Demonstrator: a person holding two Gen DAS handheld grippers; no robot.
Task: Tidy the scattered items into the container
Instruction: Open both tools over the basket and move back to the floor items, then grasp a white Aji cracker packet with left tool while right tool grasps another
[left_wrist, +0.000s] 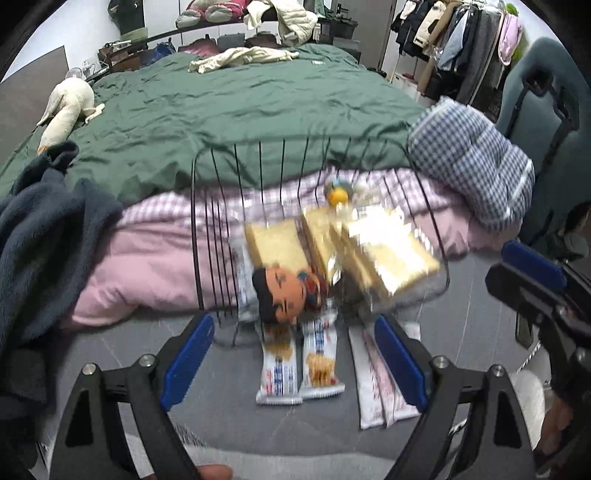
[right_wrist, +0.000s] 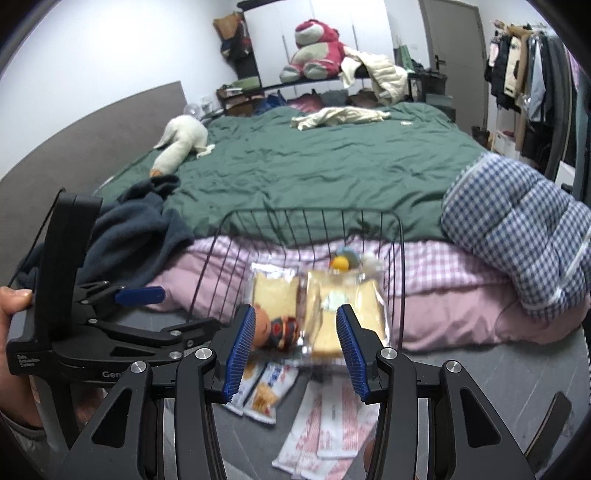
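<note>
Nearest, the left gripper (left_wrist: 291, 360) and right gripper (right_wrist: 297, 354) hover with jaws released, empty. White snack packets (left_wrist: 299, 363) and pale sachets (left_wrist: 380, 384) remain on the grey floor. Wrapped bread slices (left_wrist: 384, 251) and a doll (left_wrist: 286, 293) already lie in the black wire basket (left_wrist: 207, 236).

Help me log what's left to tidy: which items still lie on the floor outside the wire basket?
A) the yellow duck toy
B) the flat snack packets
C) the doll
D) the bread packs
B: the snack packets lie flat on the grey floor in front of the wire basket, while the bread, doll and duck sit inside it.
</note>
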